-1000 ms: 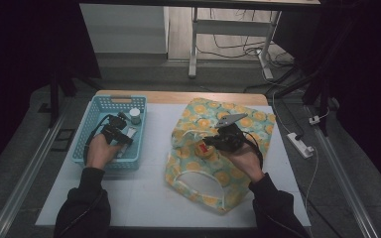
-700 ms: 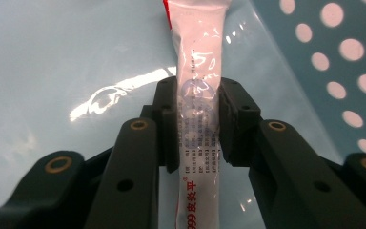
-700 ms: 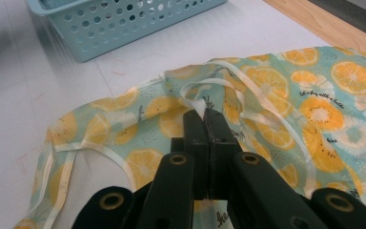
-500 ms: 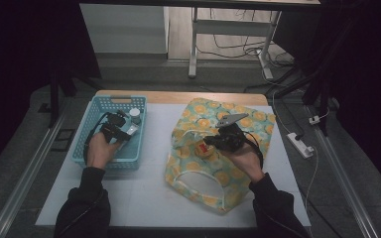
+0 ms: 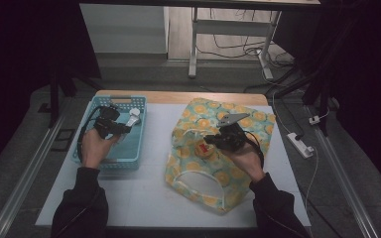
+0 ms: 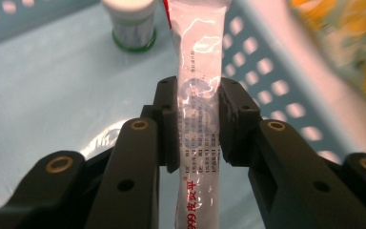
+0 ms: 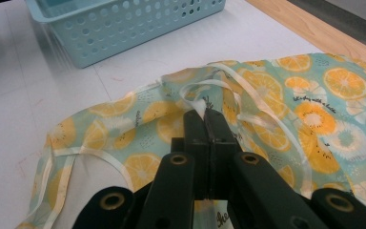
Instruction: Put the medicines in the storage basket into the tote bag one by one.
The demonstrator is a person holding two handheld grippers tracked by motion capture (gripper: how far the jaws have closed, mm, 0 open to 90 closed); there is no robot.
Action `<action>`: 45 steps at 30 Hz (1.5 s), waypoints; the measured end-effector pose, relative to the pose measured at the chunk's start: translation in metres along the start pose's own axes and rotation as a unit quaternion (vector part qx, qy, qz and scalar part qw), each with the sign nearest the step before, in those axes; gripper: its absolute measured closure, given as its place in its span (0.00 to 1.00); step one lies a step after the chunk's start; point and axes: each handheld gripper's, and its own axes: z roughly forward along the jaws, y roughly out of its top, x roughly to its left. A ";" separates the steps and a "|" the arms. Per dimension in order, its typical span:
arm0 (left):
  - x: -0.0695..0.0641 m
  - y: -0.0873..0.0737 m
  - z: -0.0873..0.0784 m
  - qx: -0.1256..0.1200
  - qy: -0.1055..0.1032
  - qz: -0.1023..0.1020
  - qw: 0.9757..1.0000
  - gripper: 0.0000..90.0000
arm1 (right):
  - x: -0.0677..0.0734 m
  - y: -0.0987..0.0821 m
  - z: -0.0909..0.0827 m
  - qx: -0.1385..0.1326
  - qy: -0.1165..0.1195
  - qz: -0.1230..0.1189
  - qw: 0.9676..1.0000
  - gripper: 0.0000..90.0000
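The right claw (image 7: 206, 117) is pressed together on the fruit-print bag's (image 5: 238, 124) rim. Left of the bag, the left claw (image 6: 198, 102) pinches a slick white tube (image 6: 198, 86) above the blue basket (image 5: 104, 161); it may slip out sideways.

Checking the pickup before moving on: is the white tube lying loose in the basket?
No, the left hand-held gripper clamps the white tube above the basket floor.
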 end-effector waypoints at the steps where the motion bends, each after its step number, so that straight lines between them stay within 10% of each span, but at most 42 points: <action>1: -0.002 0.001 -0.003 -0.007 -0.002 0.003 1.000 0.79 | 0.000 0.000 0.000 -0.001 -0.001 0.000 1.000 1.00; 23: -0.062 0.020 -0.017 -0.031 -0.084 0.089 0.992 0.79 | -0.001 0.001 -0.004 -0.008 -0.004 -0.001 1.000 1.00; 45: -0.128 0.030 -0.011 -0.002 -0.168 0.163 0.972 0.79 | -0.001 0.002 -0.009 -0.019 -0.009 -0.002 1.000 1.00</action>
